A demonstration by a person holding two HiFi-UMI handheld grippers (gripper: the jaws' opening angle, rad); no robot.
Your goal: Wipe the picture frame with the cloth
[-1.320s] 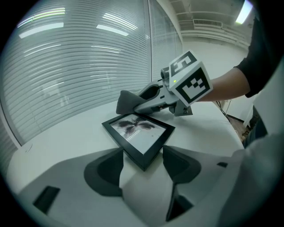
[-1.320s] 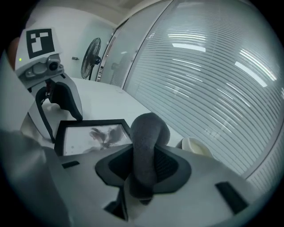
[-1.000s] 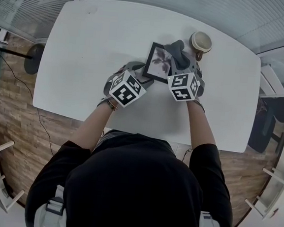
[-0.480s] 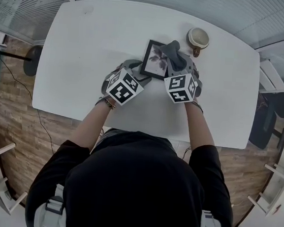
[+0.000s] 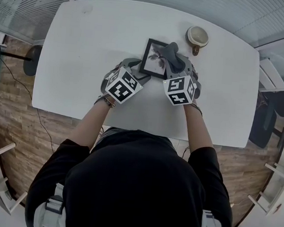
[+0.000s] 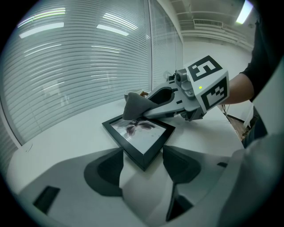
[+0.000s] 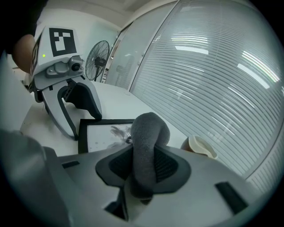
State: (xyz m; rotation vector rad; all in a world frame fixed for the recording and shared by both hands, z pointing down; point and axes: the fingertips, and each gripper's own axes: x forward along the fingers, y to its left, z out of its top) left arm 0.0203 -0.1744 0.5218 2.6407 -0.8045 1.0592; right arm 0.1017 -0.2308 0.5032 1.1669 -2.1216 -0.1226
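Right claw (image 7: 144, 153) pinching cloth (image 7: 150, 128), left claw (image 6: 142, 153) agape

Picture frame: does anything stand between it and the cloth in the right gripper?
Nothing visible does. The cloth, shut in the right gripper's jaws, already reaches the picture frame; the cup stands off to one side.

White table (image 5: 87, 56) with rounded corners, plain glossy top, set on a wood-plank floor (image 5: 15, 89). Flat on the top, right of centre and nearer the far edge, a black picture frame (image 5: 154, 59) holding a dark leaf-like print on a pale ground, turned a little askew to the table's edges. Upright near the far right edge, a cream cup (image 5: 197, 37), just beyond the frame's far right corner and apart from it, with a brown part at its near side.
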